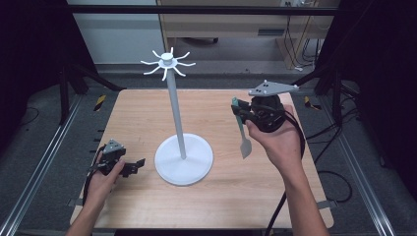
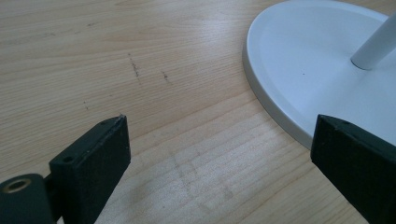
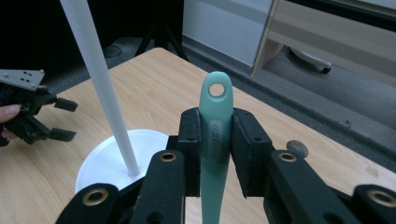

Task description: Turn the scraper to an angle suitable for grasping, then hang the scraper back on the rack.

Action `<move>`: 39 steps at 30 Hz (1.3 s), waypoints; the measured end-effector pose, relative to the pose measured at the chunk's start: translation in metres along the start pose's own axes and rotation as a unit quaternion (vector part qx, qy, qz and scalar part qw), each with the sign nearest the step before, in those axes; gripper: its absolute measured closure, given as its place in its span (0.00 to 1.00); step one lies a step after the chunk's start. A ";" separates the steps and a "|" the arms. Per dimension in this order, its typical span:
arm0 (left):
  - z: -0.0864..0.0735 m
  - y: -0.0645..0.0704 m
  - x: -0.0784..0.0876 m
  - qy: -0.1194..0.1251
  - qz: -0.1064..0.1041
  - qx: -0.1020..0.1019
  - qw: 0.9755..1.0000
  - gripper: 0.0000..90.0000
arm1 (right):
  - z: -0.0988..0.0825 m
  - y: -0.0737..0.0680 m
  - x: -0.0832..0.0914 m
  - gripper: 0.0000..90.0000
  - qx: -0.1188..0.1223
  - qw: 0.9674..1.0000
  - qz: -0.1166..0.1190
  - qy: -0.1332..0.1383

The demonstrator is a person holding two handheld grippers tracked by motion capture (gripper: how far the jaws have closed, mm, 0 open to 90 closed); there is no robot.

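Observation:
A white stand (image 1: 176,105) rises from a round base (image 1: 193,164) at the table's middle, with curved hooks (image 1: 168,62) at its top. My right gripper (image 1: 239,112) is lifted to the right of the pole and is shut on a pale green spatula (image 1: 242,129), whose blade hangs down. In the right gripper view the spatula's handle (image 3: 215,126) with its hole sticks up between the pads (image 3: 192,140), and the pole (image 3: 100,88) stands to the left. My left gripper (image 1: 136,166) rests low at the table's left, open, next to the base (image 2: 308,60).
The wooden table (image 1: 147,113) has metal rails along both sides. A wooden cabinet (image 1: 231,19) stands behind it. The floor lies beyond the far edge. Cables (image 1: 295,142) trail from my right gripper.

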State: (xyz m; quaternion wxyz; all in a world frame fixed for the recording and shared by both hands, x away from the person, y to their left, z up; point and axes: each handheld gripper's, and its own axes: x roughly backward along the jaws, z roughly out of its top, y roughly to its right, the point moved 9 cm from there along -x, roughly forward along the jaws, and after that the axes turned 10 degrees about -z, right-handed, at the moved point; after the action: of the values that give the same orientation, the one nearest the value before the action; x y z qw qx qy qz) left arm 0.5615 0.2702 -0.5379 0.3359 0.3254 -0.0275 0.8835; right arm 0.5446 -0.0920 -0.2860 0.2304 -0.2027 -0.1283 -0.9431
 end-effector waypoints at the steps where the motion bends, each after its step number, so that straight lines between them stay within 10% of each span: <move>1: 0.000 0.000 0.000 0.000 0.000 0.000 1.000 0.05 | 0.002 -0.001 0.000 0.83 0.002 1.000 0.001 0.003; 39: 0.001 -0.002 0.000 0.002 0.005 0.000 1.000 0.05 | 0.063 -0.052 0.011 0.83 -0.006 0.996 0.042 0.084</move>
State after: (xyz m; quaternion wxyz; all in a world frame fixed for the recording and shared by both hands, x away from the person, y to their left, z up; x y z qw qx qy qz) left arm 0.5627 0.2714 -0.5371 0.3317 0.3234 -0.0278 0.8858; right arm 0.5304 -0.0307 -0.2333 0.2787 -0.1291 -0.0947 -0.9469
